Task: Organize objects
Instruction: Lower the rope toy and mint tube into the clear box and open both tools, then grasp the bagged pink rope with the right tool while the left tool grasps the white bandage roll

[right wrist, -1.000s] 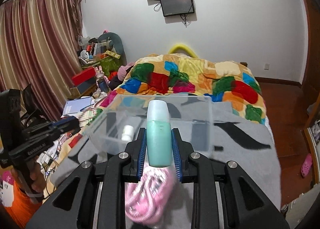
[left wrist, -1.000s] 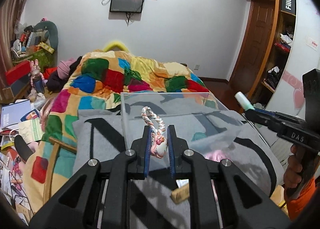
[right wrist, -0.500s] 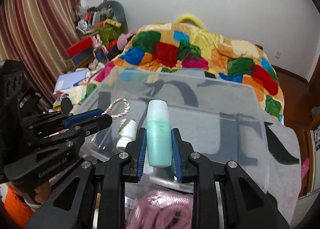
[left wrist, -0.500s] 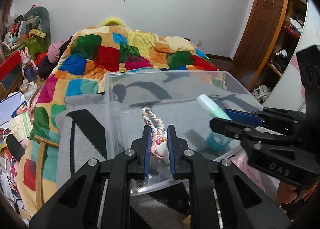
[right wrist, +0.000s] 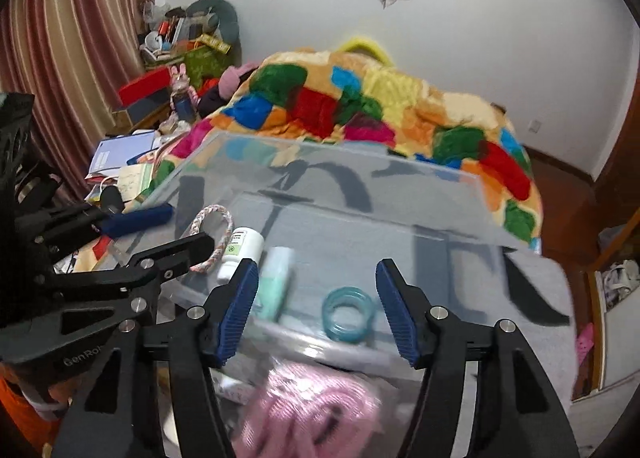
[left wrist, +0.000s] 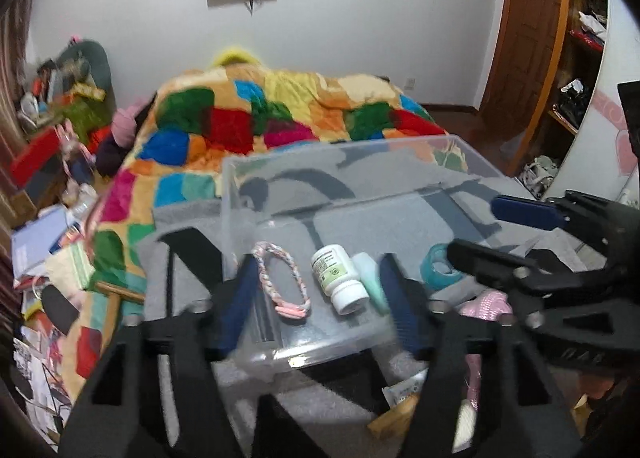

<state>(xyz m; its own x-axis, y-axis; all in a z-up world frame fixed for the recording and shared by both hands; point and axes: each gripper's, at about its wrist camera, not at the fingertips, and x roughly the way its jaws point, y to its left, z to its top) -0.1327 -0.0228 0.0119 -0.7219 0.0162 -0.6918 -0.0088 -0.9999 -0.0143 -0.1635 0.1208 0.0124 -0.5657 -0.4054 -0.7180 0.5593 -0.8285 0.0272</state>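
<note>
A: What do the two grippers hold?

B: Nothing. The left gripper [left wrist: 316, 294] has its jaws spread wide over the near end of the clear bin [left wrist: 240, 194], with nothing between the blue pads [left wrist: 236, 298]. The right gripper [right wrist: 316, 306] is spread just as wide, also bare.

A: And where are the things?

B: All on the floor of the bin. The braided loop [left wrist: 280, 278] lies flat near the bin's left wall. Just right of it is the white pill bottle [left wrist: 338, 276], on its side with the cap toward the near wall. The mint tube [left wrist: 370, 274] lies against the bottle's right side. The teal tape ring [left wrist: 440, 268] sits further right, apart from the tube.

A: Does the right camera agree?

B: Yes. There the loop [right wrist: 214, 238] is by the left gripper's tip [right wrist: 120, 242], then the bottle [right wrist: 240, 250], the tube [right wrist: 274, 278] and the ring [right wrist: 348, 314] between the right pads.

A: What carries the bin?

B: A grey blanket [right wrist: 540, 298] on the bed, in front of the patchwork quilt [left wrist: 280, 118]. Something pink [right wrist: 316, 410] lies blurred against the bin's near wall, outside it.
</note>
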